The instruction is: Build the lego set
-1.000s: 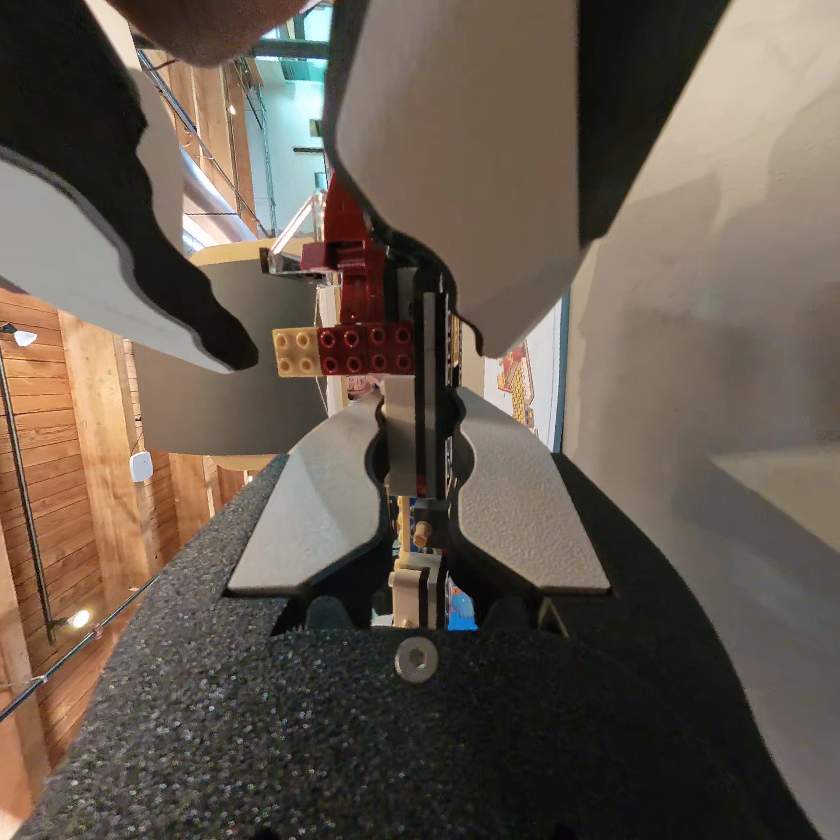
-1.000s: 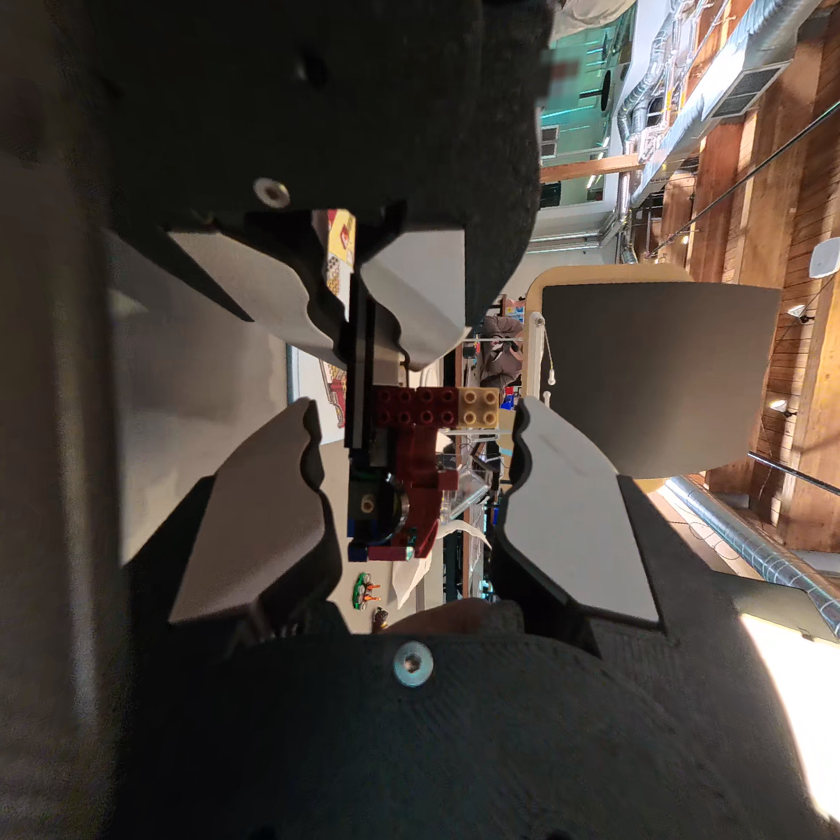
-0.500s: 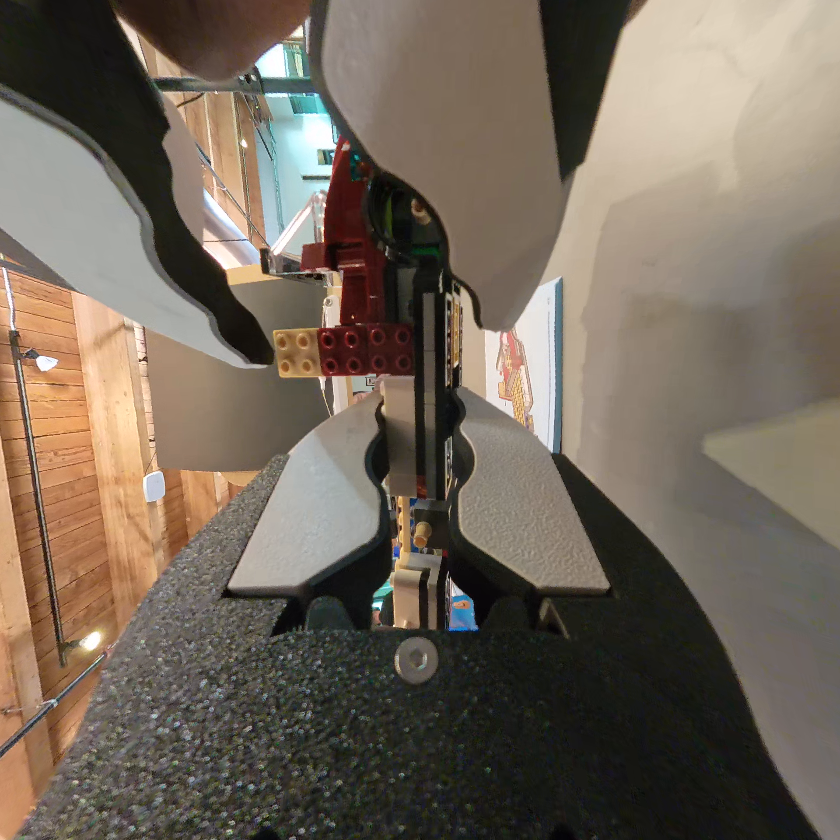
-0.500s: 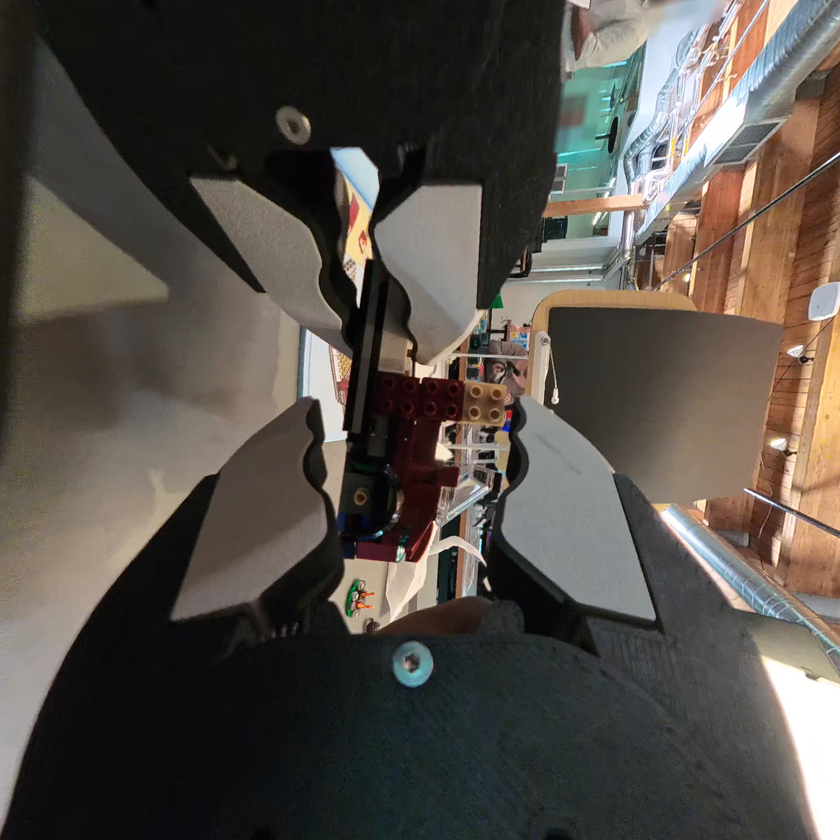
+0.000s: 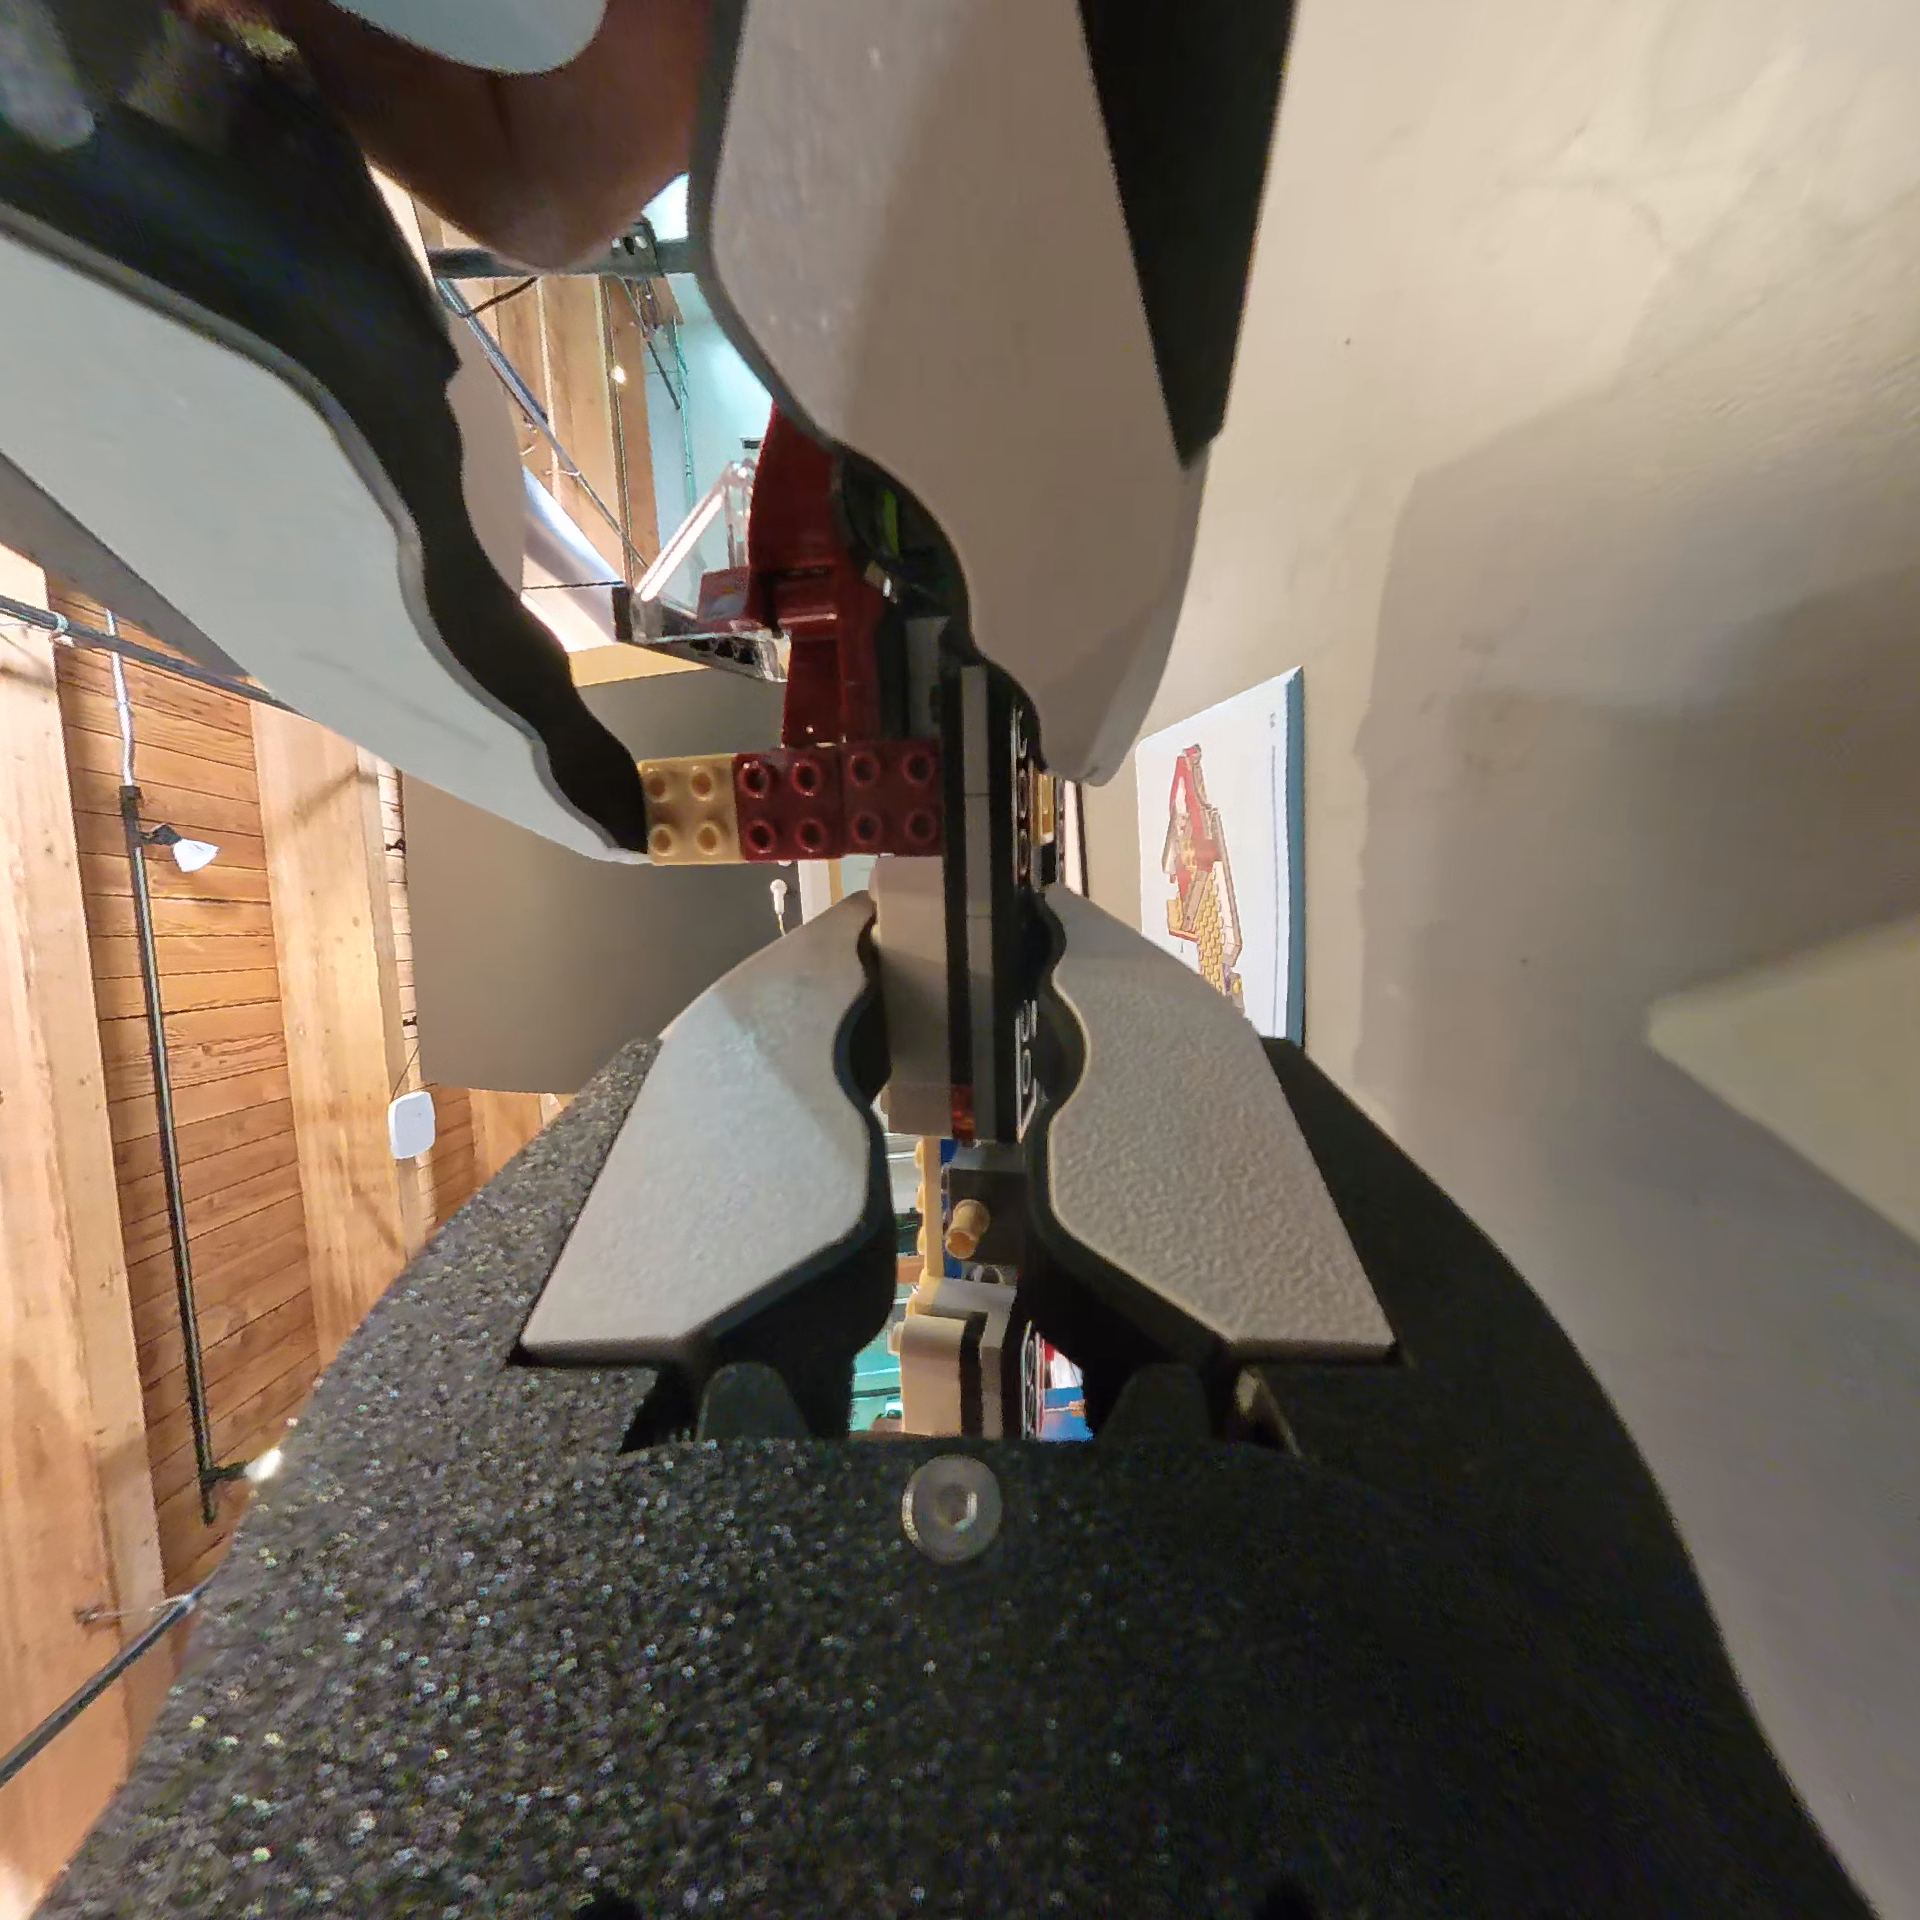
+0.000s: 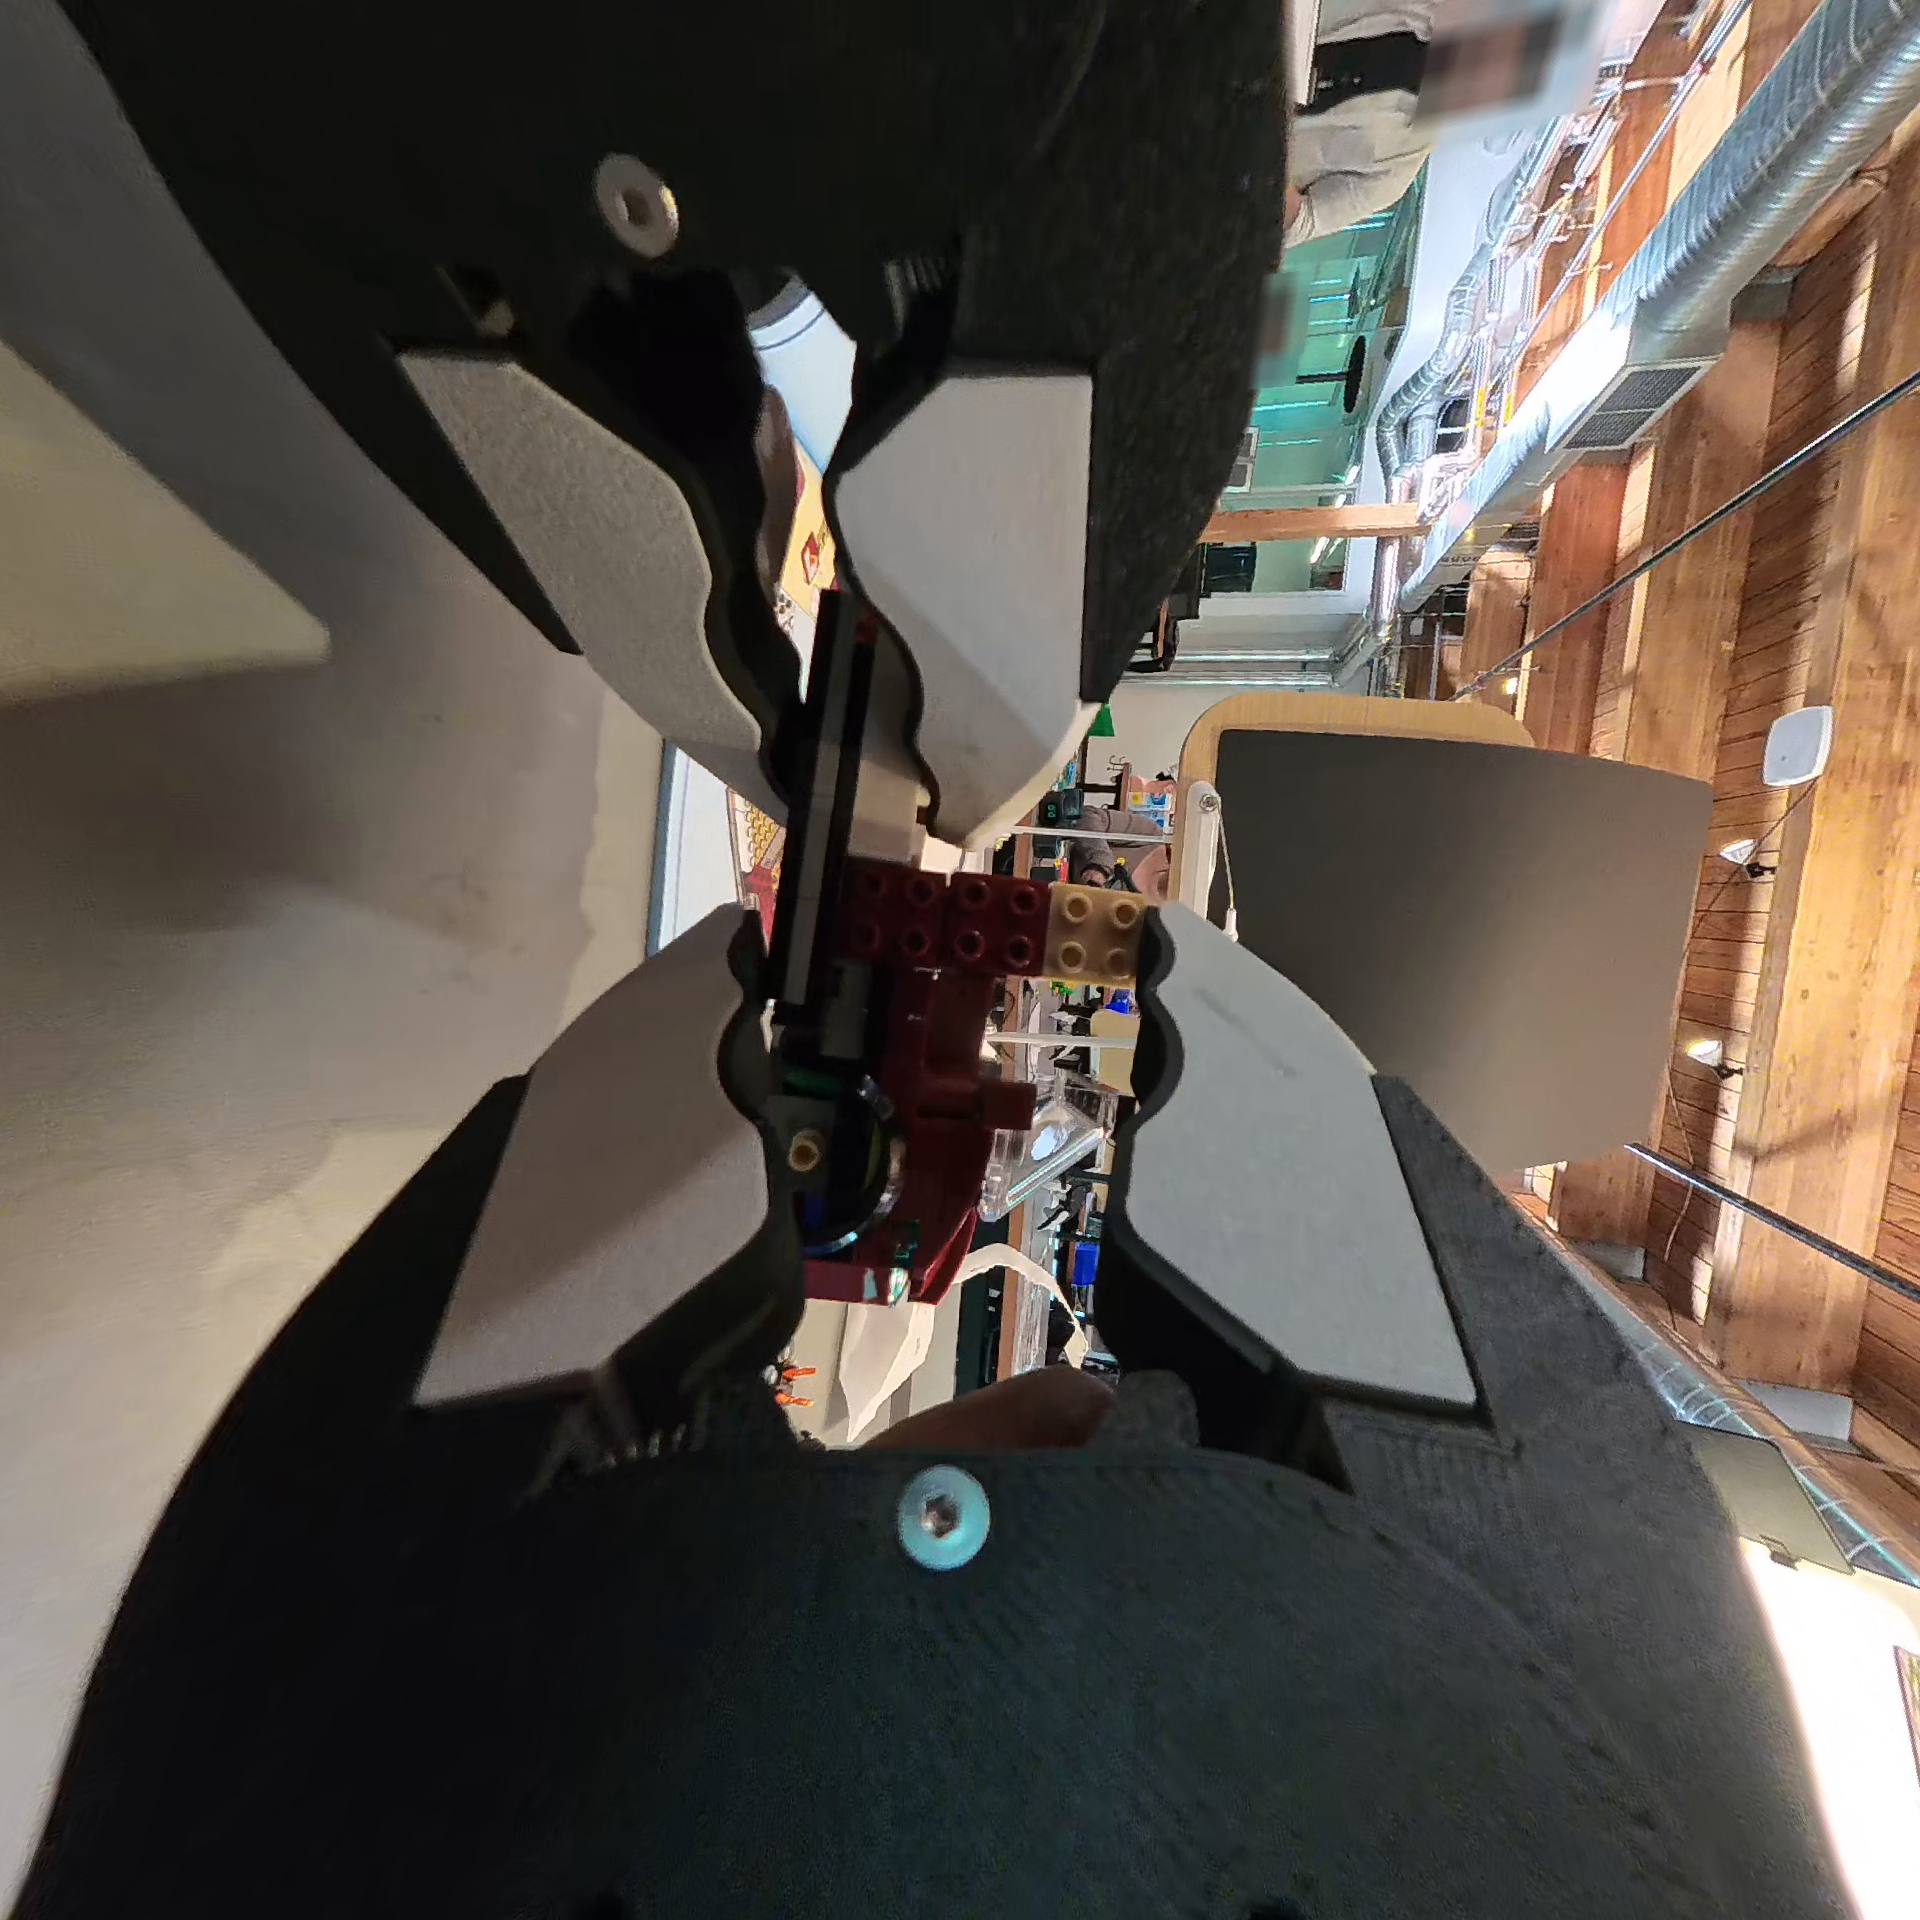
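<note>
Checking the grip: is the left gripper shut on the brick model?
Shut: both left gripper pads press the brick model's black-and-grey plate edge.

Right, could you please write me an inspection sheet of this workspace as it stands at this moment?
Surface: pale tabletop, seen sideways.
Job's things: brick model of black plates, dark red bricks and a tan brick, held in the air between both grippers.
Clutter: printed instruction sheet on the tabletop.
Grippers: left gripper clamps the model's black and grey plate edge; right gripper spans the model, one pad on the black plate, the other on the tan brick.
Cables: a thin white cord hangs by the chair.
Surroundings: dark chair back, wooden walls, ceiling ducts.
</note>
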A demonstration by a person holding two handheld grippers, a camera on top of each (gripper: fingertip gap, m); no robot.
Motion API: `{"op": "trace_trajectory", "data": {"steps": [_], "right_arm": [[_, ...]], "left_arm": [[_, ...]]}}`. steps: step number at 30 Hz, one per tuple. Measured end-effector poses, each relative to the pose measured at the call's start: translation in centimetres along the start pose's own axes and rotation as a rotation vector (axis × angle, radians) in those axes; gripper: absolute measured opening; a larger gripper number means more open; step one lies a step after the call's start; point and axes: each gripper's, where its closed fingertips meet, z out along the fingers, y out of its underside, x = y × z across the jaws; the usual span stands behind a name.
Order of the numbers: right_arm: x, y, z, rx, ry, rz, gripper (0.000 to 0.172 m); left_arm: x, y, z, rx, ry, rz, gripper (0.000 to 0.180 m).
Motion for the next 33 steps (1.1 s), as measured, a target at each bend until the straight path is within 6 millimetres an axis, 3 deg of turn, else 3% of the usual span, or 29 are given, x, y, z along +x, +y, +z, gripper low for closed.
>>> {"op": "trace_trajectory", "data": {"steps": [33], "right_arm": [[-0.57,0.12,-0.11,0.011,-0.081,0.008,0.067]], "left_arm": [[0.00,-0.61,-0.13,0.032,-0.007,0.044,0.025]]}}
